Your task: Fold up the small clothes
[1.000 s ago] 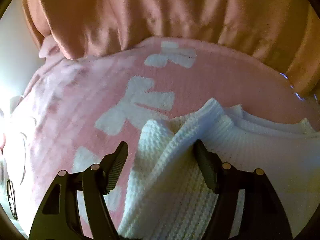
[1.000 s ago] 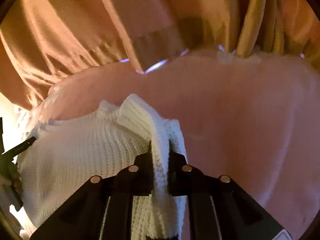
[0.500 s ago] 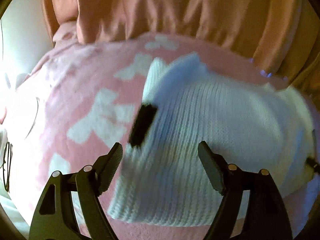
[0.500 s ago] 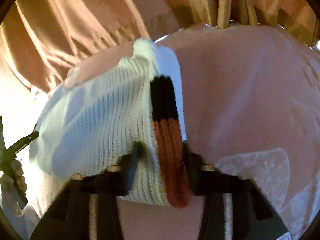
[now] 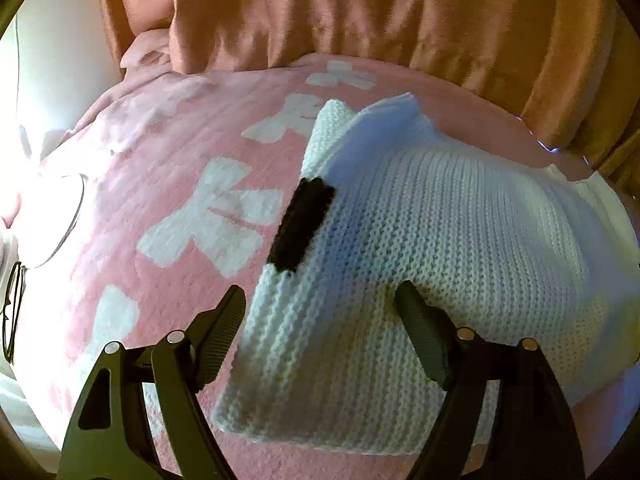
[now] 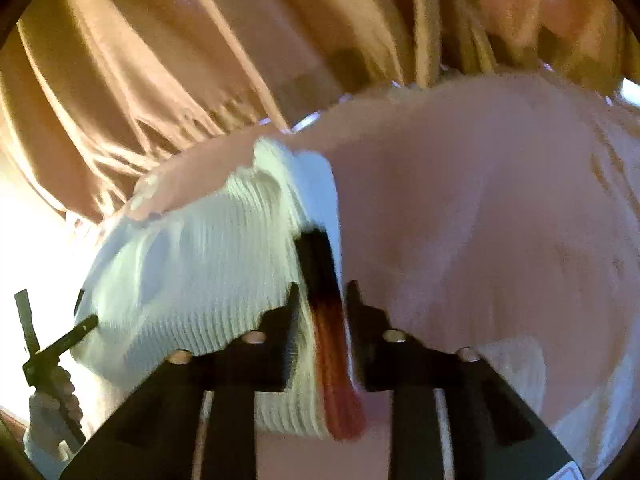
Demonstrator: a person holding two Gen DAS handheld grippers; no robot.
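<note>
Sweater [image 5: 440, 248], white knit, is lying on the pink blanket [image 5: 192, 184], spread across it in front of the orange curtain [image 5: 360, 12]. A black patch [image 5: 302, 224] is showing on the sweater's left edge, beside a white bow print on the blanket. Left gripper [image 5: 320, 320] is hovering with its jaws standing wide apart over the sweater's near left corner; the right finger [image 5: 420, 340] is pressing onto the knit, the left finger lying off the sweater over the blanket. Right gripper [image 6: 320, 300] is clamping the sweater's right edge, jaws together on a fold with a black-and-orange band [image 6: 328, 320]. The right wrist view is blurred.
</note>
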